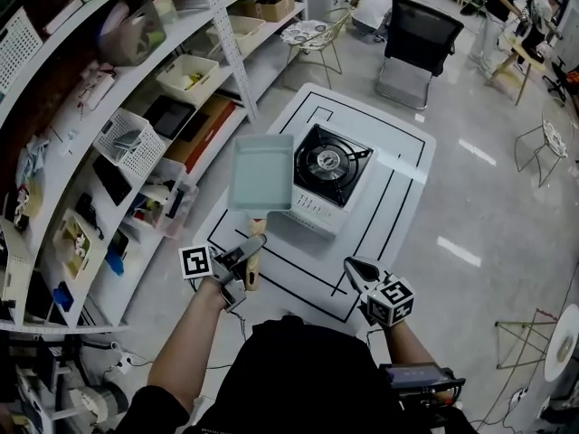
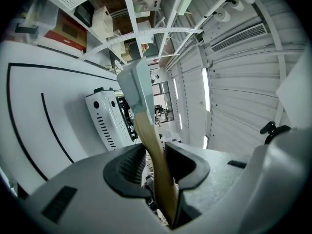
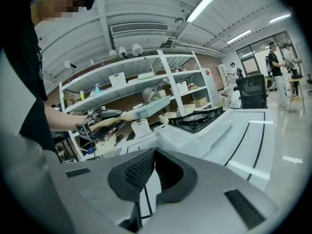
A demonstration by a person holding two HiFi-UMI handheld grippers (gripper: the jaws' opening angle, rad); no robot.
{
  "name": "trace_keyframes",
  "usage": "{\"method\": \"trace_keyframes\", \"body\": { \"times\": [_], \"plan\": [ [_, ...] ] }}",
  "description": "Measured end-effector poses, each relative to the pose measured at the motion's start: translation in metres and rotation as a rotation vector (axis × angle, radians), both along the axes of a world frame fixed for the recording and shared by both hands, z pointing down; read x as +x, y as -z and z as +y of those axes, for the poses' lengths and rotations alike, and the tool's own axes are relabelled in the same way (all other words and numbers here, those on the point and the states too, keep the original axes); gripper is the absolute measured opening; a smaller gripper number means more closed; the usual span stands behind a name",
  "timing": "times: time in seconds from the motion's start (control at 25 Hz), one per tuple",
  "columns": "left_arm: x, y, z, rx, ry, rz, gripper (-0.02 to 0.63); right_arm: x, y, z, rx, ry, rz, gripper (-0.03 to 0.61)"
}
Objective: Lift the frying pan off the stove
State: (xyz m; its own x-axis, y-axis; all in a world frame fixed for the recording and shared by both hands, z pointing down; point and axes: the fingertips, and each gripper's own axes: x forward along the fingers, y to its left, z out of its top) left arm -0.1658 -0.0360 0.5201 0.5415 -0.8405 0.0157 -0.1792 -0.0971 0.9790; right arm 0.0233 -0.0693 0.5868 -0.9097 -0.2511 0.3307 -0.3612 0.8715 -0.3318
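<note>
A square pale-teal frying pan (image 1: 261, 172) hangs in the air just left of the white single-burner stove (image 1: 326, 177), clear of its black burner. My left gripper (image 1: 253, 248) is shut on the pan's wooden handle (image 1: 255, 259). In the left gripper view the handle (image 2: 152, 150) runs up between the pads to the pan (image 2: 133, 82), with the stove (image 2: 110, 117) behind. My right gripper (image 1: 360, 275) is shut and holds nothing, near the front right of the stove. The right gripper view shows the pan (image 3: 152, 106) held level beside the stove (image 3: 195, 120).
The stove stands on a white surface with black lines (image 1: 398, 179). White shelving (image 1: 136, 107) full of bins and boxes runs along the left. A black chair (image 1: 416, 48) and people at a table (image 1: 516, 25) are at the back.
</note>
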Motion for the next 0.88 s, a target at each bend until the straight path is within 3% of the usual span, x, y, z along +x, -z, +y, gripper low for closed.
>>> {"method": "trace_keyframes", "body": {
  "times": [0.88],
  "plan": [
    [-0.020,-0.020,0.073,-0.022,0.137,0.013,0.126,-0.037,0.004,0.010,0.003,0.096,0.014,0.025]
  ]
}}
